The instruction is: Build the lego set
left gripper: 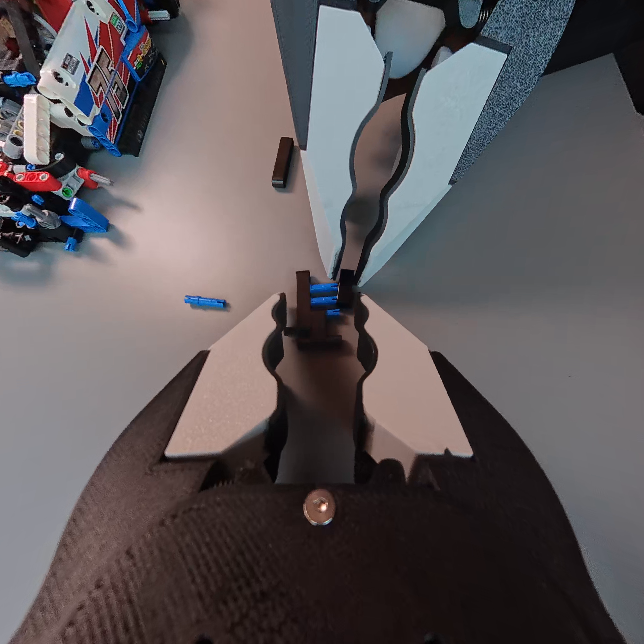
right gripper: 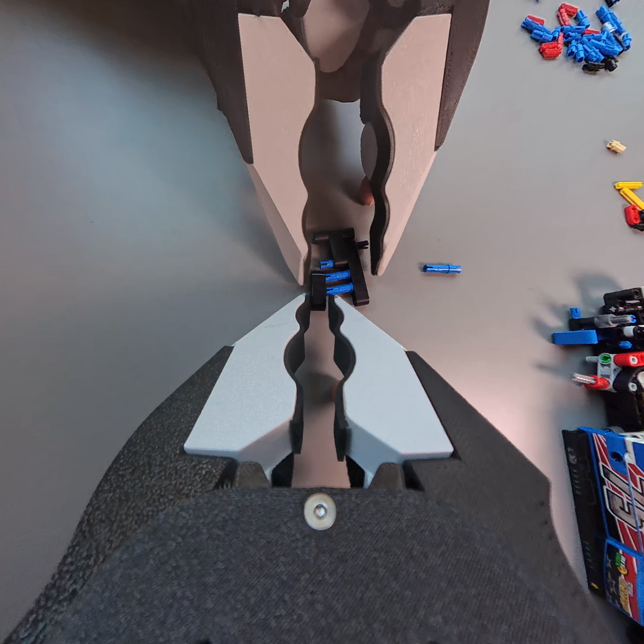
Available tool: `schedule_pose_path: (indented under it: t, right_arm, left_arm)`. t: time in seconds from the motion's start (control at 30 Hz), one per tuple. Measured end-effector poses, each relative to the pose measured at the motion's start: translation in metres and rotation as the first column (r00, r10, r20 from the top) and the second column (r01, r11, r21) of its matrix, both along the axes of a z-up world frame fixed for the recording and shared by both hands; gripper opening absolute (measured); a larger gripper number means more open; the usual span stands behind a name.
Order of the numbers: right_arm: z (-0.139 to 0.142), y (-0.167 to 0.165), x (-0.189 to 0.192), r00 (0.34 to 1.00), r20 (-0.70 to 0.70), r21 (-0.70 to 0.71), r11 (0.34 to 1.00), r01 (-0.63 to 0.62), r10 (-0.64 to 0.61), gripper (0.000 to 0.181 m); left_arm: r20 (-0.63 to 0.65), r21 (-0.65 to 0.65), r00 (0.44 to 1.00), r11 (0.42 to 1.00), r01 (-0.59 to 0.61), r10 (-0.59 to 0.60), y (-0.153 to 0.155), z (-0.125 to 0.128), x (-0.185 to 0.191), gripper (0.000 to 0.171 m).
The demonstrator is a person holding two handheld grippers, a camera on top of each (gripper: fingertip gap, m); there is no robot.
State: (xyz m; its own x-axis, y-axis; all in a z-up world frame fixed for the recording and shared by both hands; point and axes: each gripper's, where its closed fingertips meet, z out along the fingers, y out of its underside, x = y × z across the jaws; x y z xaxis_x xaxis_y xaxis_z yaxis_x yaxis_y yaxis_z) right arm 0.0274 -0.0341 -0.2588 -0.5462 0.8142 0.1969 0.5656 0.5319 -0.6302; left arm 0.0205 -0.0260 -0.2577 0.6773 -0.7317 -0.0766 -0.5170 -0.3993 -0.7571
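A black beam assembly (left gripper: 310,313) with three blue pins (left gripper: 324,289) sticking out sideways sits between the fingers of my left gripper (left gripper: 320,296), which is closed on it from both sides just above the grey table. In the right wrist view the assembly (right gripper: 343,258) sits between the left gripper's fingers (right gripper: 278,174). My right gripper (right gripper: 319,300) is shut on a short black beam (right gripper: 317,291) and holds it against the tips of two blue pins (right gripper: 338,277). The short beam also shows in the left wrist view (left gripper: 346,289).
A loose blue pin (left gripper: 205,301) lies on the table (left gripper: 209,209) to the left, and a loose black beam (left gripper: 282,162) lies farther off. A partly built red, white and blue car model (left gripper: 87,87) stands at the far left. A pile of blue and red pins (right gripper: 578,35) lies beyond. The tips of both grippers are at nearly the same place.
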Motion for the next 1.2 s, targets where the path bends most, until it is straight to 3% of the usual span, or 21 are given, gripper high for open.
schedule_pose_path:
  t: [0.2, 0.33, 0.67, 0.77, 1.2]
  right_arm:
    - [0.000, 0.002, -0.001, 1.000, -0.011, 0.001, 1.000, -0.004, 0.004, 0.015]
    - [0.002, 0.009, -0.002, 1.000, -0.014, 0.003, 1.000, -0.027, 0.027, 0.032]
    - [0.001, 0.009, -0.007, 0.978, 0.094, -0.054, 0.982, -0.181, 0.185, 0.037]
    - [-0.001, 0.009, -0.011, 0.972, 0.125, -0.053, 0.980, -0.194, 0.199, 0.050]
    - [-0.002, -0.004, -0.011, 0.971, 0.109, -0.106, 0.974, -0.202, 0.213, 0.033]
  left_arm:
    - [-0.023, 0.026, 1.000, 1.000, 0.005, -0.005, 0.000, 0.000, 0.000, 0.030]
    - [-0.016, 0.029, 1.000, 1.000, 0.010, -0.009, 0.000, 0.000, 0.000, 0.029]
    - [-0.011, 0.041, 0.999, 0.998, 0.041, -0.040, -0.003, 0.000, -0.001, 0.028]
    - [-0.012, 0.043, 0.999, 0.998, 0.053, -0.053, -0.005, 0.001, 0.000, 0.028]
    - [-0.007, 0.035, 0.996, 0.996, 0.084, -0.084, -0.010, 0.000, 0.005, 0.030]
